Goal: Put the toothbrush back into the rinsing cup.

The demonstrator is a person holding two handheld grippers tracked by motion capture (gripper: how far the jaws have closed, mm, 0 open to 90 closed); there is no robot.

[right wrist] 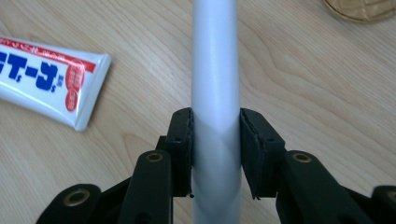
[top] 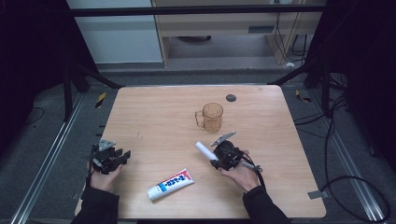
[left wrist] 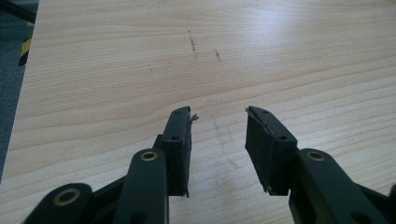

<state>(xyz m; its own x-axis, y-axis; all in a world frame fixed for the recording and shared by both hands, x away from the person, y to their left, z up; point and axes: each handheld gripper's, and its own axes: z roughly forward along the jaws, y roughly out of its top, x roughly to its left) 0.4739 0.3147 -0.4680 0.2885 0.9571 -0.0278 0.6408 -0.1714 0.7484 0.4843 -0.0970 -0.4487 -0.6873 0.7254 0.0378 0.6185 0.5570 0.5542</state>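
right gripper: clamped on a white tube, jaws pinching it from both sides. Close-up from the right gripper view, tube runs straight up btwn the black jaws, so grip is square across it, not at an angle.

tube long axis: pokes out of the jaws up and to the left in the high view, free end aimed roughly at the middle of the table. Looks slightly lifted off the wood, but can't say for sure.

where the cup is: amber see-thru mug stands upright further back from the tube tip, handle on its left. Near but not touching. In the right gripper view just its rim peeks in top right, so mug is off to the side of where the tube points, not dead ahead.

nearer hand: right one by far, it's basically lined up under the mug.

left gripper: idle at the left edge, jaws spread wide w/ nothing btwn them, just bare wood in front.

toothpaste: flat on the table btwn the two hands, closer to the person, lying diagonal. Well apart from the mug.

my guess for next move: if the tube's going in the mug, the tip needs to swing right and tilt upright first, imo that's the whole trick.

risk: tube end clipping the rim and tipping the mug.
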